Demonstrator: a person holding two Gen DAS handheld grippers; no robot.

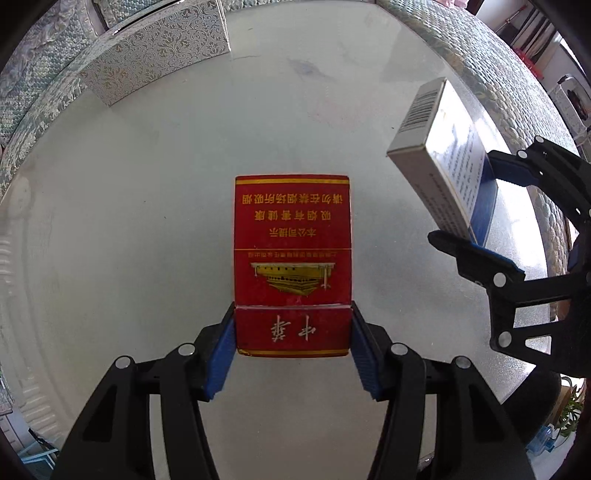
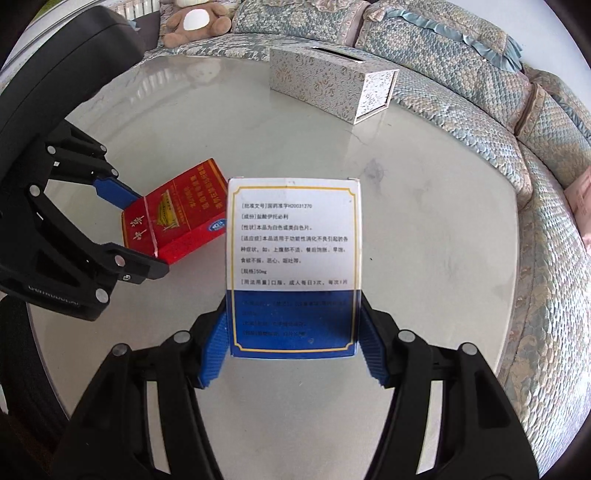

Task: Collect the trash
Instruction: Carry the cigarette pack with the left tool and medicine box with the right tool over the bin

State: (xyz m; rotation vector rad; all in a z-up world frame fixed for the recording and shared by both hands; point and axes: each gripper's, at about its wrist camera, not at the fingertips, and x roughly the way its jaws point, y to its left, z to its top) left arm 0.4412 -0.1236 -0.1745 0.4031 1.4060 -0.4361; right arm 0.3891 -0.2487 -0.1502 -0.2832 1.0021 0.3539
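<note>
A red cigarette pack point(image 1: 291, 240) with gold lettering sits between the blue pads of my left gripper point(image 1: 293, 310), which is shut on its near end and points down at the glass table point(image 1: 147, 184). In the right wrist view the same pack point(image 2: 177, 218) shows at the left, held by the left gripper point(image 2: 147, 232). My right gripper point(image 2: 293, 301) is shut on the blue lower end of a white and blue medicine box point(image 2: 291, 240). The left wrist view shows that box point(image 1: 439, 158) tilted at the right, in the right gripper point(image 1: 463, 195).
A patterned tissue box point(image 2: 325, 81) stands at the far side of the round glass table point(image 2: 406, 258), also seen as the tissue box point(image 1: 159, 51). A quilted sofa point(image 2: 480, 74) curves round the table's far and right edges. A teddy bear point(image 2: 195, 22) sits on it.
</note>
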